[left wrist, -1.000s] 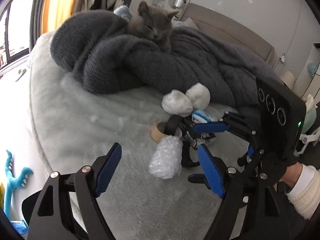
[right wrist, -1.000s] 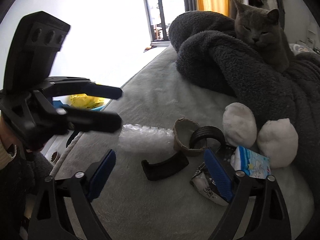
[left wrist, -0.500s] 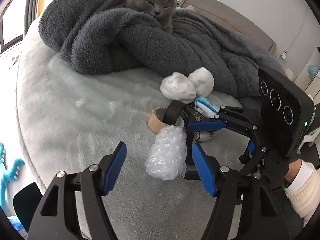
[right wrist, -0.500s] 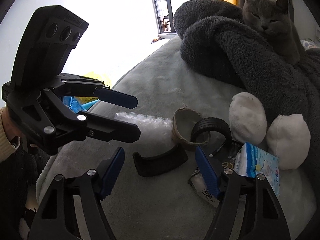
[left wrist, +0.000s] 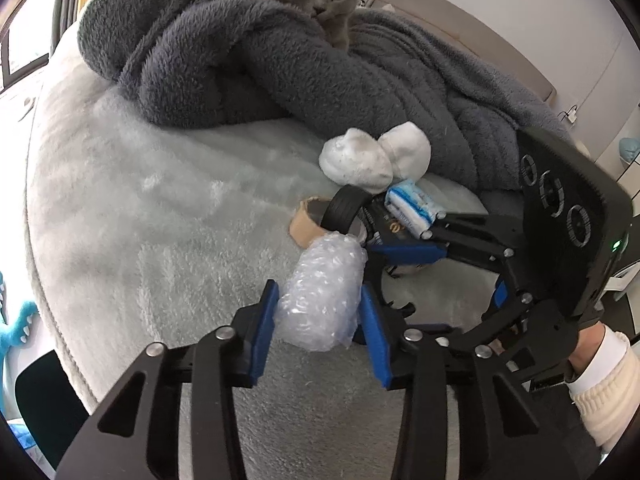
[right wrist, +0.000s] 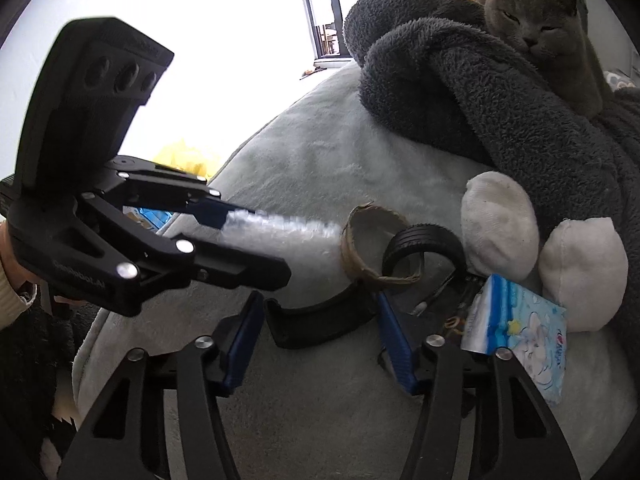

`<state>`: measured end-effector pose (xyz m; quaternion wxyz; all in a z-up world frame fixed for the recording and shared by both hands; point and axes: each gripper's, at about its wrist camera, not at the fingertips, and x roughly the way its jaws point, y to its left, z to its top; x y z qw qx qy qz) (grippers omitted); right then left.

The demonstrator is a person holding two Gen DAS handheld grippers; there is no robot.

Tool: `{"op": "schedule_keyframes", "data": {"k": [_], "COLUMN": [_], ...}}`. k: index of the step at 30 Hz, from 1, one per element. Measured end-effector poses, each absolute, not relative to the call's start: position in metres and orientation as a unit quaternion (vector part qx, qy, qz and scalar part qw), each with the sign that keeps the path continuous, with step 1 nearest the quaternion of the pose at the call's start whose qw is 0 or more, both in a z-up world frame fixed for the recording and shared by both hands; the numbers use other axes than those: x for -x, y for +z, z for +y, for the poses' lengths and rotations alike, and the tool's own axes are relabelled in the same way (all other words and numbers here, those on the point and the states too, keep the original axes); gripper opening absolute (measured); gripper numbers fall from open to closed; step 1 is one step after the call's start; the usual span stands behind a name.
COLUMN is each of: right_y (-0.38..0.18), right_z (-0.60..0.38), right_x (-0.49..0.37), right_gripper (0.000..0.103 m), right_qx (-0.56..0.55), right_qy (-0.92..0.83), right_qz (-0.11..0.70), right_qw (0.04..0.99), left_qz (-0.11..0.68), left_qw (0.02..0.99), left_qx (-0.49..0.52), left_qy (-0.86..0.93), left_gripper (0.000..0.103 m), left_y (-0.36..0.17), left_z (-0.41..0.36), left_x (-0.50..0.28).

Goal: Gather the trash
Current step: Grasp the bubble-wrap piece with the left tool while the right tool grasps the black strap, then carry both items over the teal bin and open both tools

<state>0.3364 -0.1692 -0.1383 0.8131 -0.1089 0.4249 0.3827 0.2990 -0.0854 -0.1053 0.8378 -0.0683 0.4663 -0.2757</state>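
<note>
pale grey fleece bedding fills both views, with a dark grey blanket heaped along the top and a grey cat resting on it at the upper right of your right wrist view. your left gripper sits at lower centre of its own view, its jaws closing around the roll of bubble wrap; the blue pads touch both sides of the roll. your right gripper is low in its own frame, jaws closing around the curved black plastic piece, which lies between the pads; you cannot tell from the frames whether they press on it yet. just above it in that frame lie a cardboard tape ring and a small black tyre, touching each other. a blue tissue pack lies to the right of the tyre, beside two white stuffed lumps that lean on the blanket. a cream sleeve shows at the lower right of the left view.
</note>
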Motion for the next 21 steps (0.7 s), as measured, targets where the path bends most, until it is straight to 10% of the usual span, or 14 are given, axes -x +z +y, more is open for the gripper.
{"op": "schedule_keyframes", "data": {"k": [21], "right_y": [-0.123], "right_z": [-0.165], "right_x": [-0.298], "right_gripper": [0.048], "right_qx": [0.082], "right_qy": [0.299], "right_qz": [0.408], "right_qw": [0.859], "left_qz": [0.393], "left_qw": [0.900], "left_qx": [0.083], "left_qy": [-0.166], "left_gripper": [0.042], "left_y": [-0.070], "left_z": [-0.031], "left_x": [-0.248]}}
